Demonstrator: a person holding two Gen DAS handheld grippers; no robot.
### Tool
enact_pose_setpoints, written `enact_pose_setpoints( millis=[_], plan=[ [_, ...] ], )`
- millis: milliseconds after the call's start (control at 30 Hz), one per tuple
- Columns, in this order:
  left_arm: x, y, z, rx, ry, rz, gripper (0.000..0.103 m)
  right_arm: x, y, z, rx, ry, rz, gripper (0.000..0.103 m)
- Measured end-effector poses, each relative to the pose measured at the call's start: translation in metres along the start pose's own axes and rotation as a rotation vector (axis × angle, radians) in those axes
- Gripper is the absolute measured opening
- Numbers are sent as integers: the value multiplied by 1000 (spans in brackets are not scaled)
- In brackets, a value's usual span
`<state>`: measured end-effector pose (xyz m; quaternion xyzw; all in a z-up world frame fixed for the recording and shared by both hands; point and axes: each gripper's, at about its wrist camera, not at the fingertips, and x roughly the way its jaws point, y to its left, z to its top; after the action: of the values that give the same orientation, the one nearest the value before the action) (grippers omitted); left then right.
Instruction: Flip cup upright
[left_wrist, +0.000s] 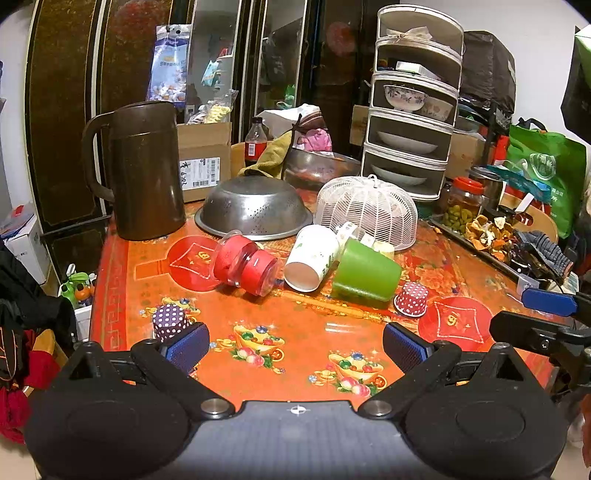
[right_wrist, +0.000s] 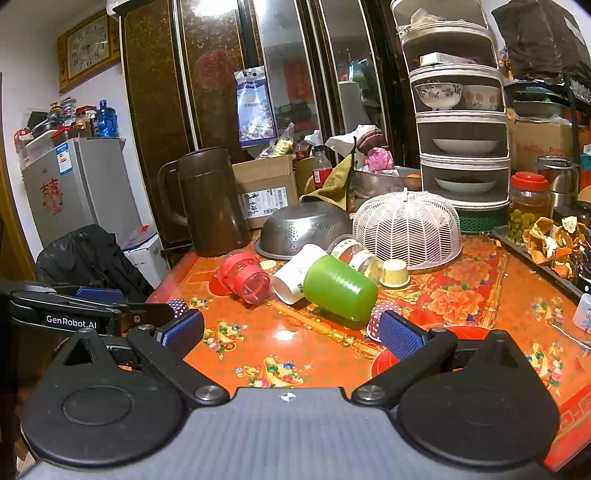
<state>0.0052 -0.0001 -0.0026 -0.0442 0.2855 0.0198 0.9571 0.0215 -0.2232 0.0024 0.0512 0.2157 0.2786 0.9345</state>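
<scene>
Three cups lie on their sides on the red table: a red plastic cup (left_wrist: 245, 265) (right_wrist: 243, 278), a white paper cup (left_wrist: 312, 257) (right_wrist: 295, 273) and a green cup (left_wrist: 365, 271) (right_wrist: 340, 288). My left gripper (left_wrist: 295, 347) is open and empty, low over the table in front of them. My right gripper (right_wrist: 291, 328) is open and empty, just short of the green cup. In the left wrist view the right gripper's fingers (left_wrist: 550, 301) show at the right edge.
Small dotted paper cups stand upside down near the fingers (left_wrist: 170, 320) (left_wrist: 412, 298). Behind the cups are a steel colander (left_wrist: 255, 210), a white mesh food cover (left_wrist: 369, 210), a brown jug (left_wrist: 144, 173), a dish rack (left_wrist: 413, 107) and a jar (left_wrist: 463, 203).
</scene>
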Motion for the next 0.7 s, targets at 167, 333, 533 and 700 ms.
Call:
enact_pose_setpoints(
  millis=[167,333,533,700],
  plan=[
    [0,-1,-2,1,0,-1,101,0,-1,0,3,3,0,102],
    [-1,-4,-1,9,-1,-3,101,-1,-1,-1,8,0,6,102],
    [-2,-5,-1,5,-6,-2,101,-1,-1,-1,13,0,11,102],
    [-2,-5,-1,4,-6,-2,101,-1,-1,-1,13,1,10,102]
  ],
)
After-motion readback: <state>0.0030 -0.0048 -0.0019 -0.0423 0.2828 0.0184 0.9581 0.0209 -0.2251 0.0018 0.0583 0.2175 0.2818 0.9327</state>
